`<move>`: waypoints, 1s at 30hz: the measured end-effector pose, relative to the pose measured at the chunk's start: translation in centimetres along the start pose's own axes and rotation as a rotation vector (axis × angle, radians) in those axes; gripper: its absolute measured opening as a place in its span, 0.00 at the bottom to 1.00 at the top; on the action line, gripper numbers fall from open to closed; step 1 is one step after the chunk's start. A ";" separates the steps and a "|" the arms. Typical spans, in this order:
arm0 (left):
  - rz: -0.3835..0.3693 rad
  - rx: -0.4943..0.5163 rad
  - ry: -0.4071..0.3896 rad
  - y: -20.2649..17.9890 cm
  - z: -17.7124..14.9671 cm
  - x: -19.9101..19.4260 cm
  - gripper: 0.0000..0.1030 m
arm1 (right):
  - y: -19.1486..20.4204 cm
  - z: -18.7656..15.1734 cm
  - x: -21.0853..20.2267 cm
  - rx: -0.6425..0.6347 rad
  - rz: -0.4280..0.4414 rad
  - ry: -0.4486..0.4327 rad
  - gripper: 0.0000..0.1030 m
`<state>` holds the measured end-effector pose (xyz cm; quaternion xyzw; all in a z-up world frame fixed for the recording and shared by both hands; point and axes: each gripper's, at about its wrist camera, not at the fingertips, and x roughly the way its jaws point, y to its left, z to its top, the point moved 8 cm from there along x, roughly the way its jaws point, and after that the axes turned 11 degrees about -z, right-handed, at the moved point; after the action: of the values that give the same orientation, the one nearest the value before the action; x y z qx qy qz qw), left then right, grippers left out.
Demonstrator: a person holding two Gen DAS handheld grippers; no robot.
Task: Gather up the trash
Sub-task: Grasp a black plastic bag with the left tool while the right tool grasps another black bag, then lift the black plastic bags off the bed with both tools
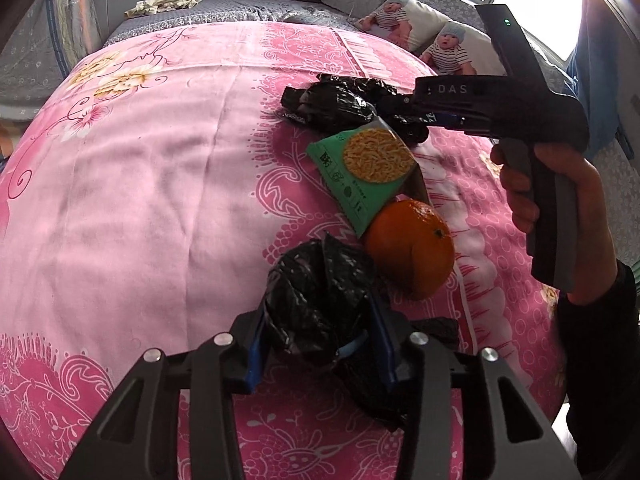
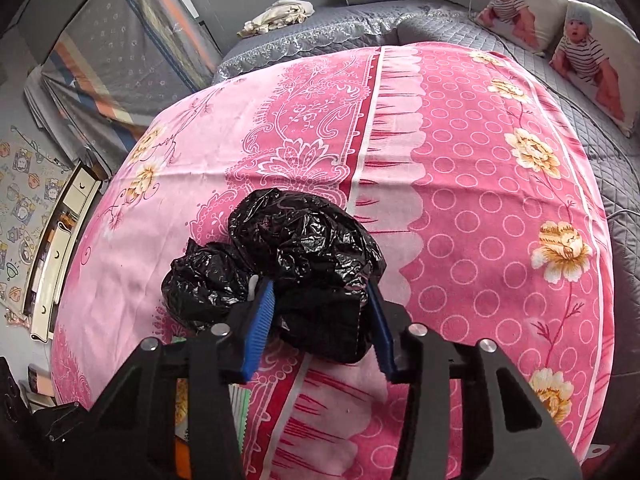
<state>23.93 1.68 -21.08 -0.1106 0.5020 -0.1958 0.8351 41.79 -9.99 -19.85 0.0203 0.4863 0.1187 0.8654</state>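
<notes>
A black plastic trash bag lies crumpled on a pink flowered cloth. My left gripper is shut on the near end of the black bag. My right gripper is shut on the far end of the bag, which also shows in the left wrist view under the right gripper's body. A green snack wrapper and an orange lie on the cloth between the two ends.
The pink cloth covers a raised surface. Grey bedding with baby-print pillows lies behind it. A crumpled pale cloth sits at the back. A white cabinet stands at the left.
</notes>
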 end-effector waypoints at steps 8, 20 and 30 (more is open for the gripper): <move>-0.034 -0.028 -0.010 0.0 -0.6 -1.3 0.31 | 0.8 -0.5 -1.3 -0.009 0.020 -0.001 0.16; -0.063 -0.063 -0.070 0.2 -1.9 -5.0 0.31 | 3.9 -2.1 -3.7 -0.037 0.094 0.001 0.16; -0.084 -0.056 -0.137 -0.6 -3.0 -8.5 0.31 | 9.0 -3.1 -6.7 -0.109 0.167 -0.021 0.16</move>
<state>17.60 4.93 -15.54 -0.1682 0.4440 -0.2087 0.8550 34.16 -2.97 -14.48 0.0147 0.4666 0.2164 0.8574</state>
